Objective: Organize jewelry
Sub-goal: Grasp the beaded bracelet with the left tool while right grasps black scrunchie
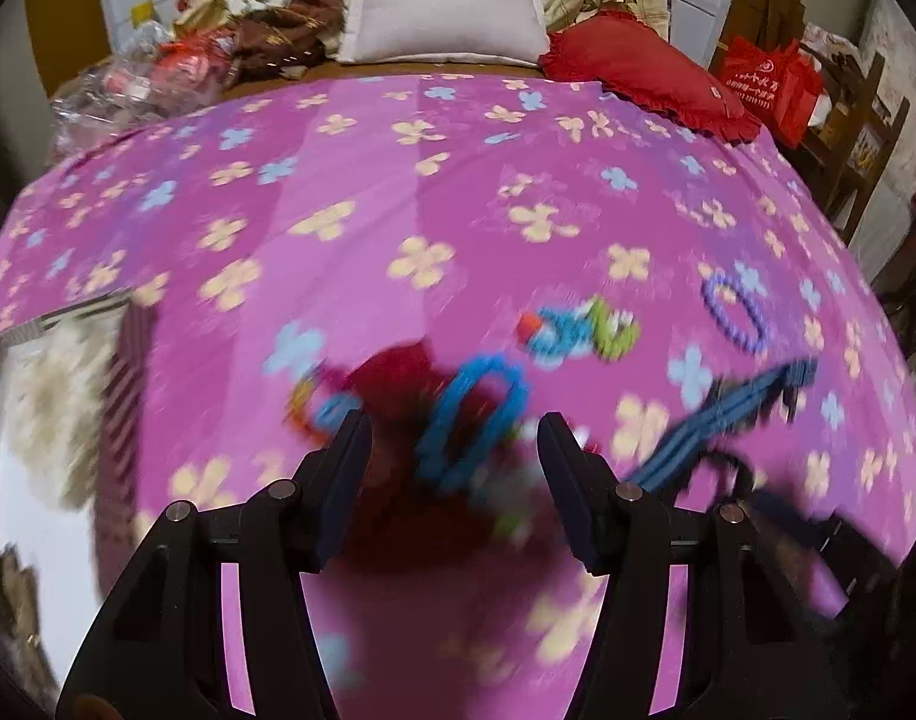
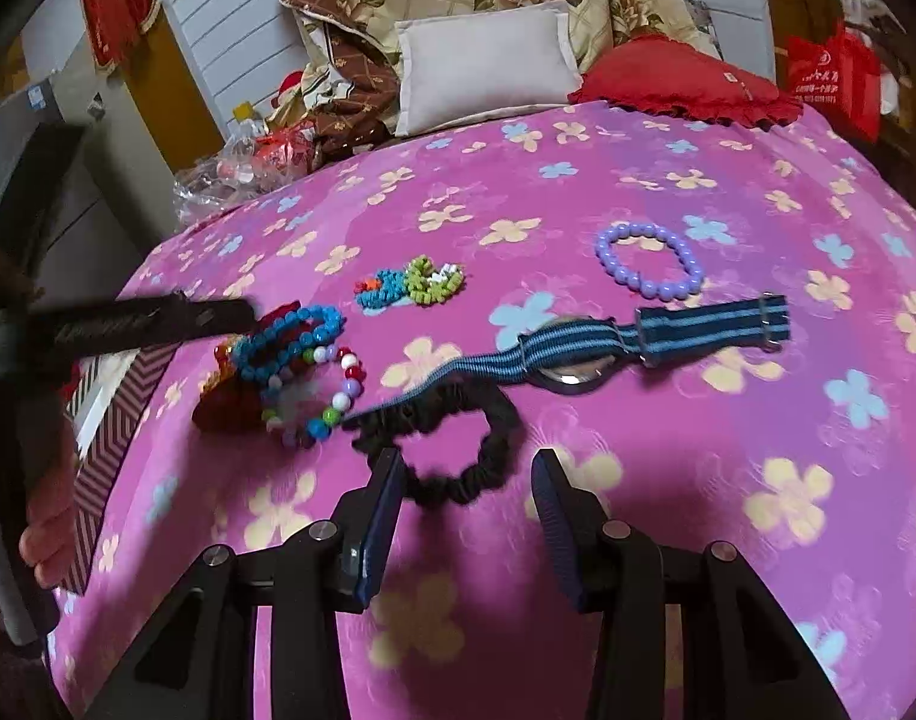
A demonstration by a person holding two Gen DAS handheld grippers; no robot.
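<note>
The left gripper (image 1: 455, 462) and right gripper (image 2: 466, 489) are parted, nothing grasped. Tangled bracelets (image 2: 296, 354) lie near the bed's (image 2: 667, 450) left edge, by a box (image 2: 107, 420); several could be snagged together and dragged off

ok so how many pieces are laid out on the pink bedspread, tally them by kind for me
Bead bracelets: 3, purple, blue, multicolour
Beaded charms: 2, blue, green
Watch: 1
Black scrunchie: 1
Total: 7, not counting the dark red thing under the pile, which I can't identify.
</note>
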